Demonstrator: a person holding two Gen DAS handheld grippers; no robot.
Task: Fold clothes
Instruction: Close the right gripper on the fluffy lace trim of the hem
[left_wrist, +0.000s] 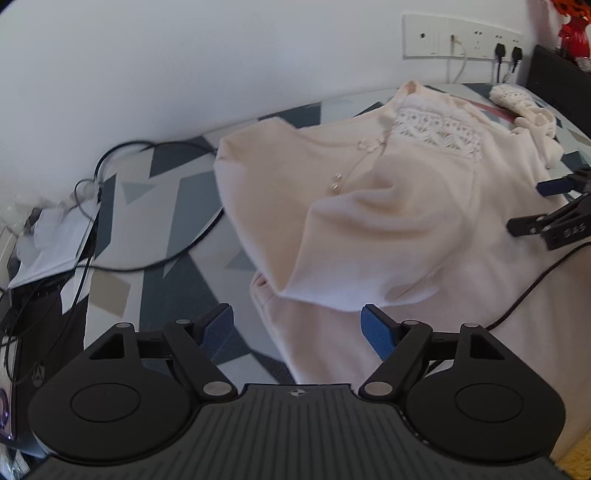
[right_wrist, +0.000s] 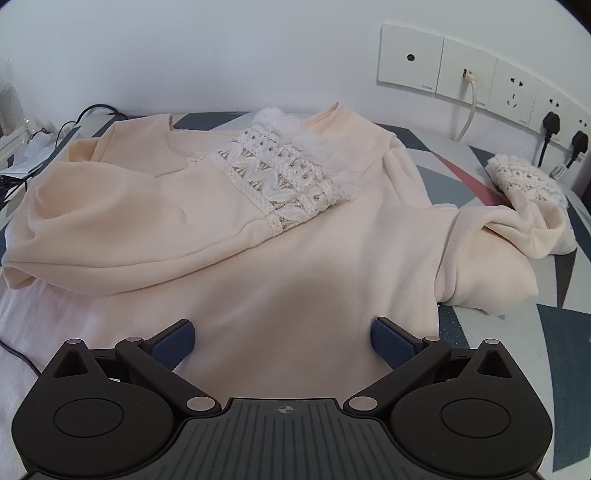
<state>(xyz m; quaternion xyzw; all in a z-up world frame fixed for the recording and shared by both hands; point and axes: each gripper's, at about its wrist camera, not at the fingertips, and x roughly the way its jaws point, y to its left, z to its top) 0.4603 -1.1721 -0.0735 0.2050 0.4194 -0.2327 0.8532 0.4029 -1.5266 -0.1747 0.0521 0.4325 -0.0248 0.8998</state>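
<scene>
Both grippers (left_wrist: 297, 326) (right_wrist: 282, 339) gape empty over the sweater (right_wrist: 280, 236); only left wrist shows the laptop (left_wrist: 44, 321).

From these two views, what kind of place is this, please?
Probably a bedroom at home: a cream top lies spread on a geometric-patterned bedsheet against a white wall, with a row of wall sockets just above it.

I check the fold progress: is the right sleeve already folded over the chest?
No, the right sleeve lies out to the side on the bed, off the chest.
</scene>
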